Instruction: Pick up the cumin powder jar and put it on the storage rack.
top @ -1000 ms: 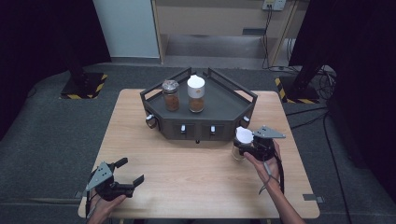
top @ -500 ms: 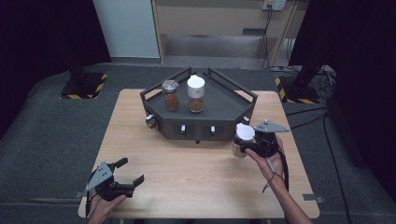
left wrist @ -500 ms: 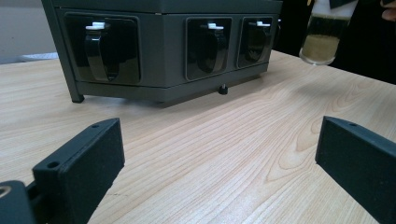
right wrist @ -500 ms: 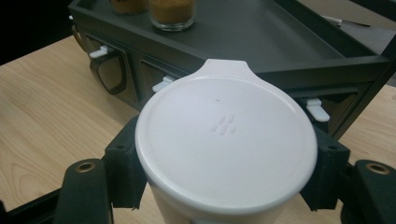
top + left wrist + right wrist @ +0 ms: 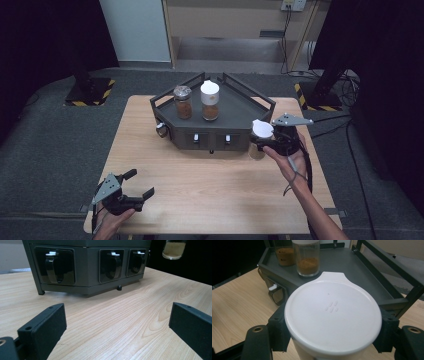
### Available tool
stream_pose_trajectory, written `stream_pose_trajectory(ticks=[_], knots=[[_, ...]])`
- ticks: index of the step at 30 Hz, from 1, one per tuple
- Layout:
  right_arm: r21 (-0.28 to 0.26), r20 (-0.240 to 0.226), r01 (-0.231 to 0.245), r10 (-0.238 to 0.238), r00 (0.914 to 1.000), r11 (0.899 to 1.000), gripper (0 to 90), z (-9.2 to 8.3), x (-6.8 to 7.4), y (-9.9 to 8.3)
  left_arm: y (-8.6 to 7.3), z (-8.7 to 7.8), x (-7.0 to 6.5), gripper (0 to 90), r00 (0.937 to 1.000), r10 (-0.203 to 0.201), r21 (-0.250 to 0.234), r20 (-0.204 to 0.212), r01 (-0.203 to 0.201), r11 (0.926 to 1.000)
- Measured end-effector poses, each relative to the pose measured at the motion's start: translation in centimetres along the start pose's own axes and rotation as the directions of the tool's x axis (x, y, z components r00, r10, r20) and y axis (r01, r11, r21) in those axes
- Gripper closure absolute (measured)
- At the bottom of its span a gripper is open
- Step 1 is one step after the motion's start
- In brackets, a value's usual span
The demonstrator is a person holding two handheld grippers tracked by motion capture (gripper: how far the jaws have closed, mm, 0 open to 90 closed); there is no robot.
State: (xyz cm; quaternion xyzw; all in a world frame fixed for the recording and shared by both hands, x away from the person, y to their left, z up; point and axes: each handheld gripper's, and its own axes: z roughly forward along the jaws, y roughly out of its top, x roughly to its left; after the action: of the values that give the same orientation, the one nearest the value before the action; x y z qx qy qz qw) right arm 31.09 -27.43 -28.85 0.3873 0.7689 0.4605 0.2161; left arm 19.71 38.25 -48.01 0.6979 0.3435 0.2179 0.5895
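Observation:
A dark grey rack [image 5: 235, 107] stands at the back middle of the wooden table [image 5: 200, 175]. On it stand a jar with a grey lid [image 5: 183, 101] and a taller jar with a white lid [image 5: 210, 99], both holding brown spice. My right gripper [image 5: 262, 142] is shut on a third white-lidded jar [image 5: 262, 132] and holds it off the table beside the rack's right front corner; its lid [image 5: 333, 312] sits between the pads. That jar's bottom [image 5: 173, 250] hangs above the table. My left gripper [image 5: 135, 186] rests open near the front left edge, nothing between its jaws.
The rack's front face carries several holders with white clips [image 5: 52, 253]. Rails [image 5: 392, 265] edge the rack's top. Bare wood lies between the grippers. Dark floor and a striped stand base [image 5: 90, 92] surround the table.
The right gripper has lifted the white-lidded jar off the table, up toward the rack's right corner. The left gripper has not moved.

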Motion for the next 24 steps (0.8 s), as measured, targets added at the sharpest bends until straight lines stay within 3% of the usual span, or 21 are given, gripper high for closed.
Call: stream_pose_trajectory(ticks=[16,24], knots=[[0.004,0.032,0.003,-0.003,0.9995,1.0,30.5,0.9,0.4,5.6,0.0,0.0,0.0,0.1,1.0,-0.001,0.0,0.0,0.001,1.0],[0.006,0.048,0.005,-0.005,0.9988,1.0,30.6,1.9,0.5,7.4,0.0,0.0,0.0,0.1,1.0,-0.001,0.0,0.001,0.001,1.0]])
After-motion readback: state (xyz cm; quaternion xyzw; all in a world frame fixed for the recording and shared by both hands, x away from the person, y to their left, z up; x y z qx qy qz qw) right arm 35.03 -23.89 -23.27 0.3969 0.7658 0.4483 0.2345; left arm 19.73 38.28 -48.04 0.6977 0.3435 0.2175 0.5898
